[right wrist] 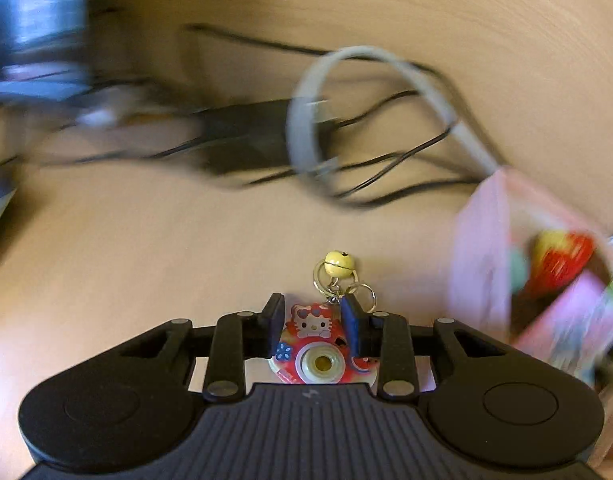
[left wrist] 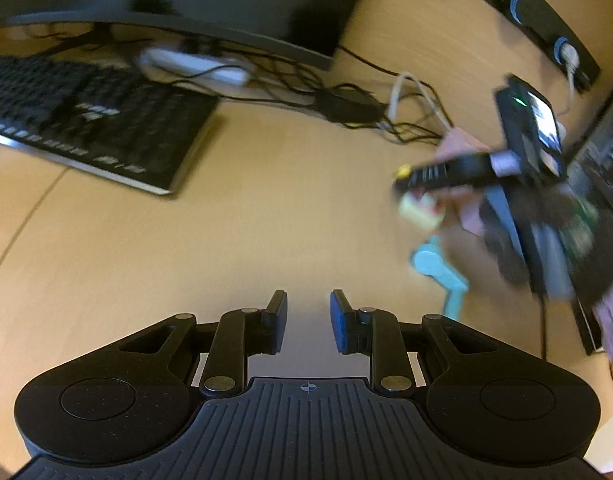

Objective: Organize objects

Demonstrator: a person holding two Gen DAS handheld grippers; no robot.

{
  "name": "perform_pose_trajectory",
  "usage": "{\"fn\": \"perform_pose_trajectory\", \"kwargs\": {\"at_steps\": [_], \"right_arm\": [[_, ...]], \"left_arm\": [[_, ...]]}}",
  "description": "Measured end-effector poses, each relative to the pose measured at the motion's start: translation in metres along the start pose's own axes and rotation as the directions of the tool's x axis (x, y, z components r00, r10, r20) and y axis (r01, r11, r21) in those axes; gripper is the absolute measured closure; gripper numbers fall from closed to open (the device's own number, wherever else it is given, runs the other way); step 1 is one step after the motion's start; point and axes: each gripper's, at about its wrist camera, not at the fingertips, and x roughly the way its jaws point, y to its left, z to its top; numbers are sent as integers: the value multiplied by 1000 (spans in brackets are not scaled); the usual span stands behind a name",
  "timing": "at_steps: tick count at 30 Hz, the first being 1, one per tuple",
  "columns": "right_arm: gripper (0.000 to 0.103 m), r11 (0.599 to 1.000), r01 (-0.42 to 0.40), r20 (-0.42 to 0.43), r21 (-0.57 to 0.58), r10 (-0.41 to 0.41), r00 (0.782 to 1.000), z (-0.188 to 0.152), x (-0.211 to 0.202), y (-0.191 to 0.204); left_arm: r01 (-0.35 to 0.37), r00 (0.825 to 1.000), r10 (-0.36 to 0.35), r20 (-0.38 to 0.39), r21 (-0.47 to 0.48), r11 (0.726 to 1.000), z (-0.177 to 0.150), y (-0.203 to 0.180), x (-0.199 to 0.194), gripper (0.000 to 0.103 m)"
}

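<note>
The toy camera keychain (right wrist: pixel 320 350), red with a cartoon cat print and a round pale lens, sits between the fingers of the right tool (right wrist: pixel 312 320), which are clamped on its upper body. No earlier view is at hand, so only the grip itself can be told. Its lens faces back toward the wrist camera; its key rings and yellow bell (right wrist: pixel 338 263) stick out forward past the fingertips, so the long axis runs along the tool's own line, bell end leading. Whether it rests on the wooden worktop (right wrist: pixel 146 240) or hangs just above it I cannot tell.

To the right lies a pink box (right wrist: pixel 490 248) holding a red and yellow item, near the keychain. The coming move likely turns on that rightward offset.

The left tool (left wrist: pixel 308 316) stands slightly apart, holding nothing, well away. A light blue toy (left wrist: pixel 438 272) lies on the worktop between the two tools. Beyond are a keyboard (left wrist: pixel 86 120) and tangled cables (right wrist: pixel 386 160).
</note>
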Motion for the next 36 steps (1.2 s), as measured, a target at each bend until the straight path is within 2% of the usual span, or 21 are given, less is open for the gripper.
{"fn": "perform_pose_trajectory", "kwargs": {"at_steps": [2, 3, 4, 6, 8, 13, 15, 19, 21, 26, 31, 34, 36], "right_arm": [[70, 995, -89, -3, -34, 89, 996, -26, -20, 7], [70, 993, -98, 1, -63, 98, 995, -38, -31, 10], [69, 993, -81, 8, -91, 82, 997, -53, -43, 11], [57, 987, 32, 45, -161, -25, 999, -76, -66, 9], [41, 972, 133, 103, -193, -114, 988, -96, -89, -1], [26, 989, 143, 147, -24, -138, 979, -124, -143, -52], [25, 988, 150, 155, 31, -153, 976, -138, -153, -70], [24, 981, 144, 131, 130, -161, 978, -165, -155, -94], [24, 981, 100, 110, 168, -119, 987, -179, -153, -101], [23, 981, 101, 88, 169, -117, 989, -201, -149, -96], [23, 977, 106, 106, 185, -127, 986, -208, -155, -98], [19, 972, 122, 116, 199, -147, 982, -214, -163, -103], [19, 968, 135, 109, 211, -161, 981, -216, -164, -107]], "left_arm": [[15, 1000, -15, -11, 23, 1000, 1, -11, 6, 77], [21, 1000, -20, -19, 39, 999, 2, -17, 10, 77], [23, 999, -22, -26, 50, 998, 2, -22, 13, 77], [27, 999, -24, -46, 68, 997, 2, -34, 20, 77], [40, 998, -35, -60, 77, 996, 0, -45, 24, 77], [100, 989, -83, -119, 143, 985, -4, -86, 35, 77], [116, 987, -95, -131, 169, 979, -5, -103, 39, 77], [84, 985, -53, -164, 186, 979, -8, -123, 38, 77], [63, 982, -26, -187, 196, 978, -11, -127, 34, 77], [95, 966, -77, -246, 62, 994, -6, -120, 38, 77], [24, 962, -33, -270, -36, 999, 0, -124, 70, 77], [-6, 967, 10, -254, 20, 1000, 4, -138, 89, 77], [-27, 971, 55, -233, 122, 992, 3, -152, 94, 76]]}}
